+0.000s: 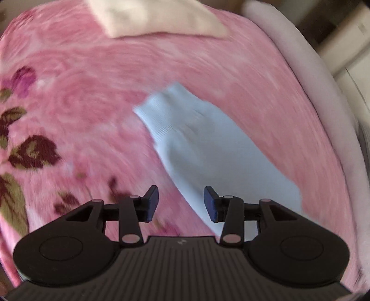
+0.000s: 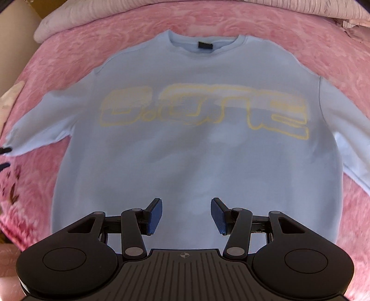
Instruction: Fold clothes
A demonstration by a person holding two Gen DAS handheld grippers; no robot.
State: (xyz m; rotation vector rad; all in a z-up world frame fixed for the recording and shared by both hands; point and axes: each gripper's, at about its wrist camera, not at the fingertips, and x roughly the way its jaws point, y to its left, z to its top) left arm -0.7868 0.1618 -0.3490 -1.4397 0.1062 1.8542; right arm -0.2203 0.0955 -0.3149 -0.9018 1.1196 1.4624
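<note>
A light blue sweatshirt (image 2: 185,150) lies flat and face up on a pink floral blanket (image 2: 289,39). It has yellow outlined lettering (image 2: 203,108) across the chest and a black neck label (image 2: 205,45). My right gripper (image 2: 187,215) hovers open over its lower middle, with nothing between the pads. In the left wrist view one sleeve (image 1: 208,148) stretches out diagonally, its ribbed cuff (image 1: 161,108) farthest from me. My left gripper (image 1: 181,203) hangs open just above the sleeve's near part, and its pads touch no cloth. Dark fingertips (image 2: 5,150) of the left gripper show beside the left sleeve's end.
A folded cream cloth (image 1: 152,18) lies on the blanket (image 1: 92,104) beyond the sleeve. A pale padded quilt edge (image 1: 312,76) borders the blanket on the right, and a greyish quilt (image 2: 161,9) lies behind the collar. Dark leaf and flower prints (image 1: 32,150) mark the blanket's left side.
</note>
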